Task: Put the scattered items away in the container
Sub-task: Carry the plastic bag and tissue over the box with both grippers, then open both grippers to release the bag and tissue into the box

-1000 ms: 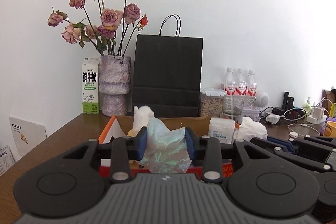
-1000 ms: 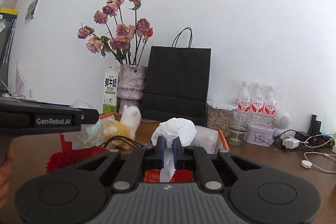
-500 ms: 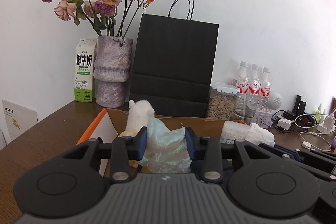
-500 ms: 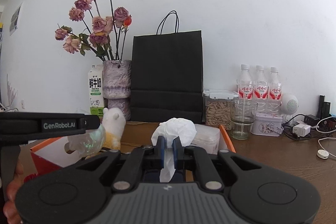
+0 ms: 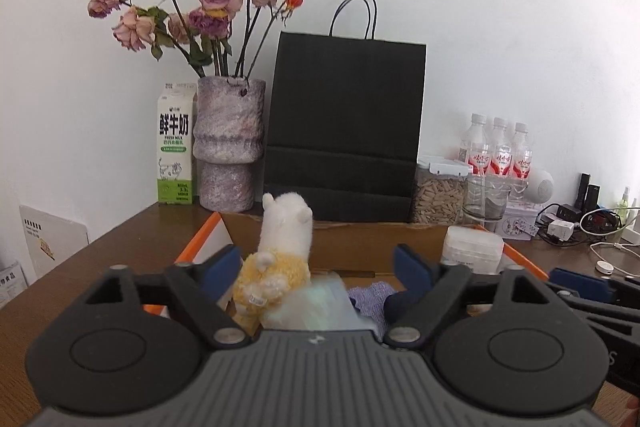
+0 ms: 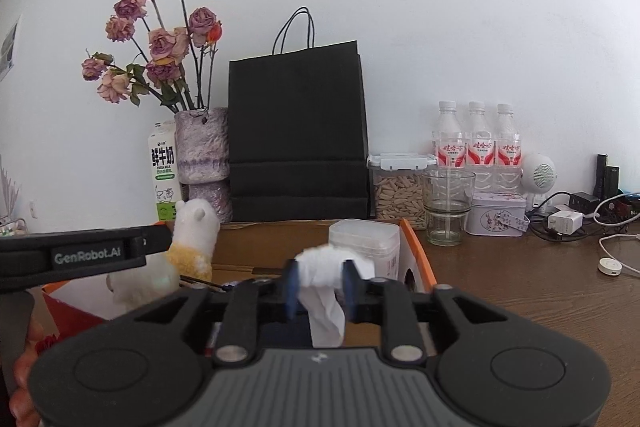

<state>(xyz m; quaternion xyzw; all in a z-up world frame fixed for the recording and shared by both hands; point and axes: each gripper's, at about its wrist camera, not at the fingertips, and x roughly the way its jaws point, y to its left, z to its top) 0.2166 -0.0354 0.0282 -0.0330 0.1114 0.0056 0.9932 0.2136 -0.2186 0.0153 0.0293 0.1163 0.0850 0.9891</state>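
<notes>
Opening, both tools stand wide over the box [image 5: 362,227], whose floor stays hidden: left tool [image 5: 318,267], right tool [image 6: 320,285].

The brown wooden table [image 6: 520,291] has a smooth, faintly shiny grain. The open cardboard box [image 5: 360,247] with orange edges looks matt. A fluffy white-and-yellow plush alpaca [image 5: 280,259] sits by an iridescent, glossy plastic bag [image 5: 320,307]. The crumpled white tissue [image 6: 324,287] is soft paper; the black paper carrier bag [image 6: 298,135] is matt.

Box [image 5: 400,251] floor hidden behind left tongs [image 5: 316,267]
</notes>
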